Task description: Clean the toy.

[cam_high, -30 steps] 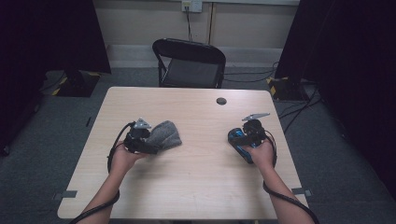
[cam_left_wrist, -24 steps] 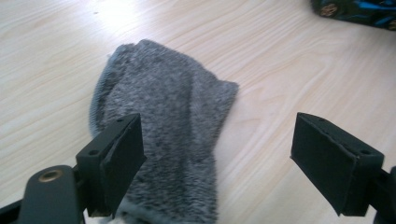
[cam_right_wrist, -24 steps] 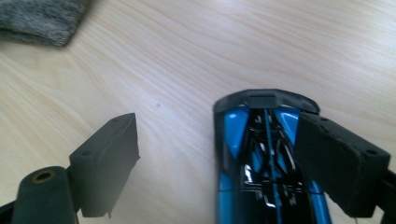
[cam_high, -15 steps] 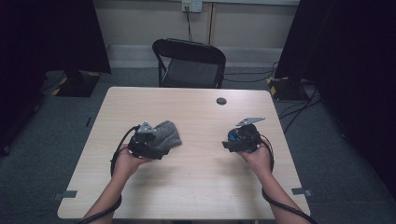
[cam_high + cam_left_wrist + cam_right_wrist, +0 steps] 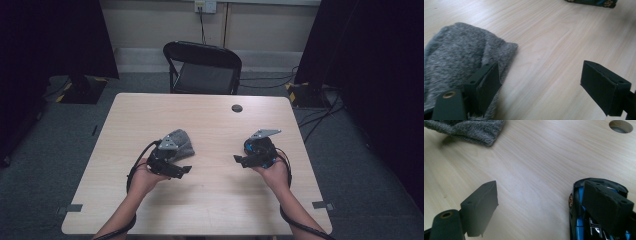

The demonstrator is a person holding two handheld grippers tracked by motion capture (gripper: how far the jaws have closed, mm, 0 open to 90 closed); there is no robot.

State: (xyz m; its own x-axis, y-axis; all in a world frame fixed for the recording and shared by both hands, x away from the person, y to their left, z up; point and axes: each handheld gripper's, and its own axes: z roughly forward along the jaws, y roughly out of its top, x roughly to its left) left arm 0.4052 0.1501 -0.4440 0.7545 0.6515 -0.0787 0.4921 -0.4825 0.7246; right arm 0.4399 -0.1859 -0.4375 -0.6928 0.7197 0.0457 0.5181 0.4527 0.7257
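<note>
A grey fuzzy cloth (image 5: 181,142) lies left of the table's middle. My left gripper (image 5: 187,169) hovers at the cloth's near edge, pointing right. In the left gripper view its jaws (image 5: 546,82) stand open over bare wood, with the left pad (image 5: 489,82) over the edge of the cloth (image 5: 459,55). My right gripper (image 5: 239,160) points left toward it, open (image 5: 544,202), with nothing between the pads. A black and blue toy car (image 5: 580,220) lies on the table just behind its right pad (image 5: 604,207). The car (image 5: 596,2) also shows far off in the left gripper view.
The wooden table (image 5: 210,210) has a round cable hole (image 5: 237,108) near its far edge. A black folding chair (image 5: 202,65) stands beyond the table. Cables trail from both grippers toward the person. Dark curtains flank the room.
My left gripper has slid right and toward the person, off the middle of the cloth. My right gripper has shifted left and turned to point at the left one.
</note>
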